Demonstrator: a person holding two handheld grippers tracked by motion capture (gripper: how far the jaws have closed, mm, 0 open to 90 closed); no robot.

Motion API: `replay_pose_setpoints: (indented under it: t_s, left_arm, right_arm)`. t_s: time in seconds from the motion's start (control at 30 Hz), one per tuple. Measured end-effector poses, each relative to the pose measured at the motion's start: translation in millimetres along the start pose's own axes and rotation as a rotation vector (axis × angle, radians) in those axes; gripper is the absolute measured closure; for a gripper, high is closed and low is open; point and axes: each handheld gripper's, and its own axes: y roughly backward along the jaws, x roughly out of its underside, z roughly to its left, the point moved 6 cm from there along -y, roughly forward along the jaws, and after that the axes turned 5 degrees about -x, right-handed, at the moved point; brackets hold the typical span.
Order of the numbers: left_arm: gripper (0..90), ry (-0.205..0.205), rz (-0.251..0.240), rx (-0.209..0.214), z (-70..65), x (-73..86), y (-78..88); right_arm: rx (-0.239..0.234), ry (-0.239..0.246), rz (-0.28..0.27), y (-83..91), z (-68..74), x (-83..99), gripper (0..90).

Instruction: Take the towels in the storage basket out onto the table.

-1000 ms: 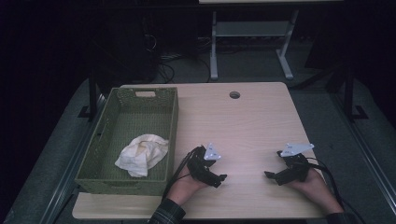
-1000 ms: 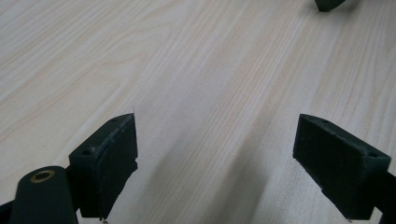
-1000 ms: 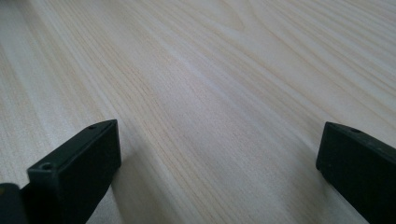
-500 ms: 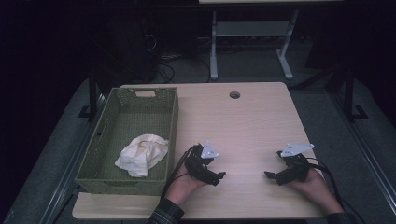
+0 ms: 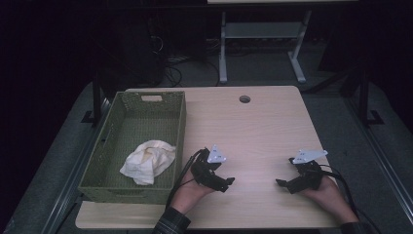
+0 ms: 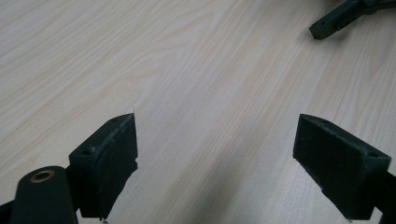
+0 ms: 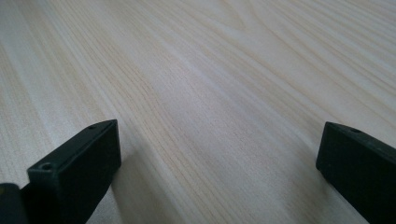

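1. The left gripper (image 5: 225, 182) rested low on the table (image 5: 263, 126), near the person's edge, its jaws standing wide apart with only bare wood grain between them in the left gripper view (image 6: 215, 154); it held nothing.

2. The right gripper (image 5: 284, 184) lay to the far side of the left one, well apart from it, likewise low on the tabletop. In the right gripper view (image 7: 217, 158) its jaws also stood wide, with empty wood between them.

3. The two grippers pointed roughly toward each other across the bare stretch of table, which reads as a rest pose: both hands were parked with the jaws ready rather than closed on anything. A dark jaw tip of the right gripper (image 6: 327, 25) showed beyond the left gripper's own jaws.

4. The cloth (image 5: 147, 162), a crumpled cream-white piece, lay inside the basket (image 5: 181, 126), just beside the left gripper on its outer side, in the end of the basket nearest the person. It touched neither gripper.

5. The green woven basket sat along the table's left edge, near the left gripper (its wall stood between cloth and jaws), so a reach from there would have to lift over the rim.

6. With the cloth heaped loosely in the basket, it looked settled, as though placed to stay there.
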Motion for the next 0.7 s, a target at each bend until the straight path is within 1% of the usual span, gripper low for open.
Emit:
replay_pose_setpoints:
  t_s: [0.13,0.2,0.3,0.5,0.53,0.7]
  left_arm:
    - [13.2,0.009,-0.003,0.005,-0.4,-2.0,1.7]
    - [13.2,0.014,0.007,0.012,-0.4,-2.0,1.9]
    - [13.2,0.018,0.010,0.019,-0.9,-3.3,3.0]
    - [13.2,0.022,-0.003,0.027,-0.1,-9.3,7.9]
    - [13.2,0.015,-0.006,0.026,0.4,-11.0,8.9]
    - [13.2,0.015,-0.016,0.026,0.8,-15.0,11.7]
  right_arm:
    - [0.000,0.000,0.000,0.0,0.0,0.0,0.0]
    - [0.000,0.000,0.000,0.0,0.0,0.0,0.0]
    - [0.000,0.000,0.000,0.0,0.0,0.0,0.0]
    - [0.000,0.000,0.000,0.0,0.0,0.0,0.0]
    - [0.000,0.000,0.000,0.0,0.0,0.0,0.0]
    - [0.000,0.000,0.000,0.0,0.0,0.0,0.0]
